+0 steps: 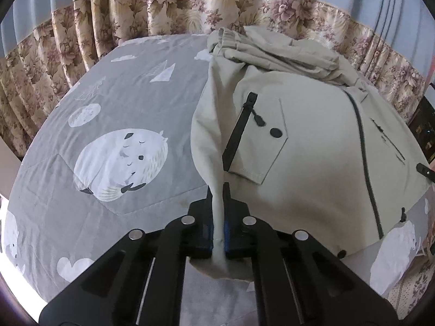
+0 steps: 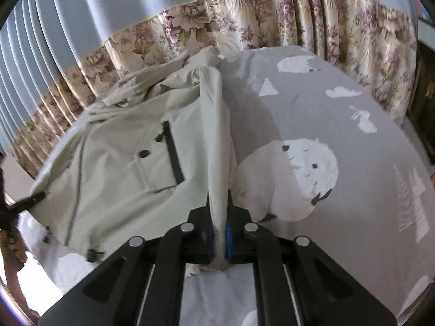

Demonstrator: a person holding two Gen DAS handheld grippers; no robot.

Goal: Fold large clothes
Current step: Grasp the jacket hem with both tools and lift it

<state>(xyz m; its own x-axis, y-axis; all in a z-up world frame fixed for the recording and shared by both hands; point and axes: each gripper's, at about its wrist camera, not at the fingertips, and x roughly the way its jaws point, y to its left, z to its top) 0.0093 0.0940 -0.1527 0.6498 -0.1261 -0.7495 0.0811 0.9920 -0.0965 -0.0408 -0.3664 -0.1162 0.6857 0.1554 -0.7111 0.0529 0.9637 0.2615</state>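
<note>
A large beige jacket (image 1: 312, 141) with black zips and a flapped chest pocket lies spread on a grey bed sheet (image 1: 122, 103). In the left wrist view its left edge is pulled into a taut ridge that runs down into my left gripper (image 1: 218, 190), which is shut on that fabric. The right wrist view shows the same jacket (image 2: 122, 163) from the other side. Its right edge rises as a fold into my right gripper (image 2: 218, 193), shut on the cloth. The jacket's hood and collar are bunched at the far end.
The grey sheet (image 2: 353, 135) is printed with white birds, clouds and triangles. Floral curtains (image 1: 168, 8) with a blue upper part hang close behind the bed. Dark furniture (image 1: 424, 125) stands at the far right of the left wrist view.
</note>
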